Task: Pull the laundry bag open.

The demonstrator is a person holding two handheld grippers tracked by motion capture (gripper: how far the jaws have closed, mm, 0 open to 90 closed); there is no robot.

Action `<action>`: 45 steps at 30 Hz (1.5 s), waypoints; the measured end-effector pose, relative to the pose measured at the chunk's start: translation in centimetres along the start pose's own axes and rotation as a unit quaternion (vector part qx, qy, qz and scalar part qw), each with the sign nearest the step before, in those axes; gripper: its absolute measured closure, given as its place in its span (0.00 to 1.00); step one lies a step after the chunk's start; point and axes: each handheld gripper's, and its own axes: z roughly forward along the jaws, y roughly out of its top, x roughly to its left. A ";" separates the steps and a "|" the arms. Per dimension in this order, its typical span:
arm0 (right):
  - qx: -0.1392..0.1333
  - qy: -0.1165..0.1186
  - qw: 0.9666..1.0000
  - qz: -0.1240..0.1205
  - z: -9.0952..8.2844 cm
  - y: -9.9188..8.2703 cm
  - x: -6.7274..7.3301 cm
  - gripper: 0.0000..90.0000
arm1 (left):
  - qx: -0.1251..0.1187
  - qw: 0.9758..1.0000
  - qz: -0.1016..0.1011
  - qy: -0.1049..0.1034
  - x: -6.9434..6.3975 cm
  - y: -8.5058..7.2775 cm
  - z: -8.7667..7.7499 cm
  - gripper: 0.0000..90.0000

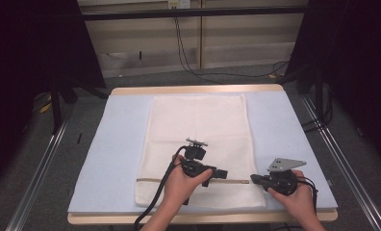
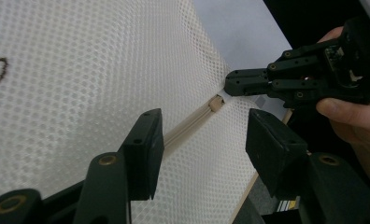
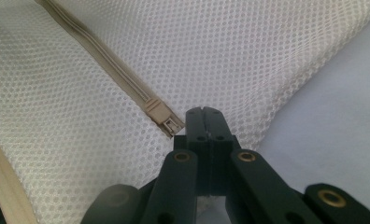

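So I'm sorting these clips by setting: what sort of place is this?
Probably a lab or recording studio, not a home: a padded blue table set between black curtains, metal rails on a carpeted floor, and loose cables along the back wall.

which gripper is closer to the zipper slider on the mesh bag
Right. The right gripper, jaws shut, has its tips right beside the zipper slider at the mesh bag's edge. The left gripper, jaws apart, sits farther back along the zipper.

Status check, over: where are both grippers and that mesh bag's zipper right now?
Left gripper open, jaws straddling the beige zipper of the white mesh laundry bag. Right gripper shut, tips pinching mesh at the zipper's end stop. Nothing in the way.
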 end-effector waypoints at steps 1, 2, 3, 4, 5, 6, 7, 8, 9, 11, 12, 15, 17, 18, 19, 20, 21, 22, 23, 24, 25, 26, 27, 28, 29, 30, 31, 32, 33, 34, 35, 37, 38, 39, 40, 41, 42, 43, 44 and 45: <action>0.000 0.000 1.000 -0.001 0.0 0.0 0.0 1.00 | 0.009 1.000 0.005 -0.003 0.0 0.0 0.3 0.53; 0.000 0.000 1.000 -0.002 0.0 0.0 0.0 1.00 | 0.005 1.000 0.000 -0.003 -0.2 0.1 0.6 0.53; -0.002 0.001 1.000 -0.003 0.0 -0.1 0.0 1.00 | 0.005 1.000 0.000 -0.003 -0.2 0.1 0.6 0.52; 0.000 0.001 1.000 -0.002 0.0 -0.1 0.0 1.00 | 0.013 1.000 -0.004 -0.005 -0.4 0.2 1.2 0.52; -0.001 0.001 1.000 -0.003 0.0 -0.1 0.0 1.00 | 0.013 1.000 -0.004 -0.005 -0.4 0.2 1.2 0.51; -0.001 0.000 1.000 -0.005 0.0 -0.1 0.0 1.00 | 0.020 1.000 -0.008 -0.006 -0.5 0.3 1.7 0.52; -0.001 0.000 1.000 -0.006 0.1 -0.1 0.0 1.00 | 0.028 1.000 -0.004 -0.003 -0.5 0.3 2.0 0.52; 0.000 0.000 1.000 -0.006 0.1 -0.1 0.0 1.00 | 0.028 1.000 -0.005 -0.003 -0.6 0.4 2.2 0.52; 0.000 -0.002 1.000 -0.008 0.1 -0.1 0.0 1.00 | 0.026 1.000 -0.015 -0.002 -0.7 0.4 2.5 0.52; 0.000 -0.004 1.000 -0.011 0.1 -0.1 0.1 1.00 | 0.025 0.999 -0.022 -0.005 -0.8 0.5 2.8 0.52; 0.001 -0.005 1.000 -0.013 0.1 -0.1 0.1 1.00 | 0.029 0.999 -0.021 -0.009 -0.8 0.5 3.3 0.51; -0.002 0.000 1.000 -0.006 0.1 -0.2 0.0 1.00 | 0.046 0.999 -0.015 -0.010 -0.7 0.5 3.7 0.53; -0.004 0.001 1.000 -0.006 0.1 -0.3 0.0 1.00 | 0.052 0.998 -0.018 -0.014 -0.7 0.6 4.3 0.55; -0.004 0.000 1.000 -0.006 0.1 -0.3 0.0 1.00 | 0.055 0.998 -0.021 -0.012 -0.7 0.6 4.4 0.57; -0.004 0.000 1.000 -0.006 0.1 -0.3 0.0 1.00 | 0.055 0.998 -0.021 -0.012 -0.7 0.6 4.4 0.58; -0.001 -0.001 1.000 -0.008 0.1 -0.2 0.1 1.00 | 0.057 0.998 -0.025 -0.003 -0.8 0.6 4.8 0.61; -0.001 -0.001 1.000 -0.008 0.1 -0.2 0.1 1.00 | 0.057 0.998 -0.025 -0.003 -0.8 0.6 4.8 0.63; -0.001 -0.001 1.000 -0.009 0.1 -0.2 0.1 1.00 | 0.063 0.998 -0.027 -0.003 -0.7 0.7 5.1 0.63; -0.001 -0.001 1.000 -0.009 0.1 -0.2 0.1 1.00 | 0.063 0.998 -0.027 -0.003 -0.7 0.7 5.1 0.63; -0.001 -0.001 1.000 -0.008 0.1 -0.3 0.1 1.00 | 0.061 0.998 -0.030 0.003 -0.8 0.7 5.3 0.65; -0.002 -0.001 1.000 -0.008 0.1 -0.3 0.1 1.00 | 0.068 0.997 -0.031 0.005 -0.8 0.8 5.3 0.66; -0.002 -0.001 1.000 -0.007 0.1 -0.3 0.1 1.00 | 0.064 0.997 -0.033 0.002 -0.9 0.8 5.5 0.67; -0.002 -0.002 1.000 -0.007 0.1 -0.3 0.1 1.00 | 0.064 0.997 -0.033 0.002 -0.9 0.8 5.5 0.67; -0.001 -0.004 1.000 -0.006 0.1 -0.3 0.1 1.00 | 0.065 0.997 -0.035 0.010 -1.1 0.9 5.6 0.68; -0.001 -0.004 1.000 -0.007 0.1 -0.3 0.1 1.00 | 0.065 0.997 -0.035 0.010 -1.1 0.9 5.6 0.69; -0.002 -0.003 1.000 -0.007 0.1 -0.3 0.2 1.00 | 0.066 0.997 -0.033 0.011 -1.3 0.9 5.8 0.70; -0.002 -0.003 1.000 -0.007 0.1 -0.3 0.2 1.00 | 0.068 0.997 -0.033 0.012 -1.4 1.0 5.9 0.71; -0.002 -0.003 1.000 -0.006 0.1 -0.3 0.2 1.00 | 0.070 0.997 -0.032 0.011 -1.4 1.0 6.0 0.71; -0.001 -0.005 1.000 -0.006 0.1 -0.3 0.2 1.00 | 0.070 0.997 -0.032 0.011 -1.4 1.0 6.0 0.71; -0.002 -0.005 1.000 -0.006 0.1 -0.3 0.2 1.00 | 0.074 0.997 -0.030 0.010 -1.6 1.1 6.3 0.72; -0.002 -0.005 1.000 -0.006 0.1 -0.3 0.2 1.00 | 0.074 0.997 -0.030 0.010 -1.6 1.1 6.3 0.74; -0.002 -0.004 1.000 -0.007 0.1 -0.3 0.2 1.00 | 0.076 0.996 -0.032 0.020 -1.6 1.1 6.6 0.75; -0.001 -0.004 1.000 -0.008 0.1 -0.3 0.2 1.00 | 0.078 0.996 -0.037 0.019 -1.5 1.1 6.8 0.75; -0.001 -0.004 1.000 -0.007 0.1 -0.3 0.2 1.00 | 0.079 0.996 -0.037 0.014 -1.5 1.1 6.9 0.75; -0.001 -0.004 1.000 -0.007 0.1 -0.3 0.2 1.00 | 0.076 0.996 -0.040 0.018 -1.6 1.1 7.0 0.74; -0.001 -0.004 1.000 -0.007 0.1 -0.3 0.2 1.00 | 0.076 0.996 -0.040 0.018 -1.6 1.1 7.0 0.76; -0.003 -0.006 1.000 -0.003 0.1 -0.3 0.2 1.00 | 0.082 0.996 -0.039 0.024 -1.6 1.2 7.1 0.78; -0.003 -0.006 1.000 -0.003 0.1 -0.3 0.2 1.00 | 0.082 0.996 -0.039 0.024 -1.6 1.2 7.1 0.79; -0.003 -0.005 1.000 -0.003 0.1 -0.3 0.2 1.00 | 0.080 0.995 -0.047 0.027 -1.7 1.1 7.4 0.80; -0.003 -0.005 1.000 -0.003 0.1 -0.3 0.2 1.00 | 0.080 0.995 -0.047 0.027 -1.7 1.1 7.4 0.81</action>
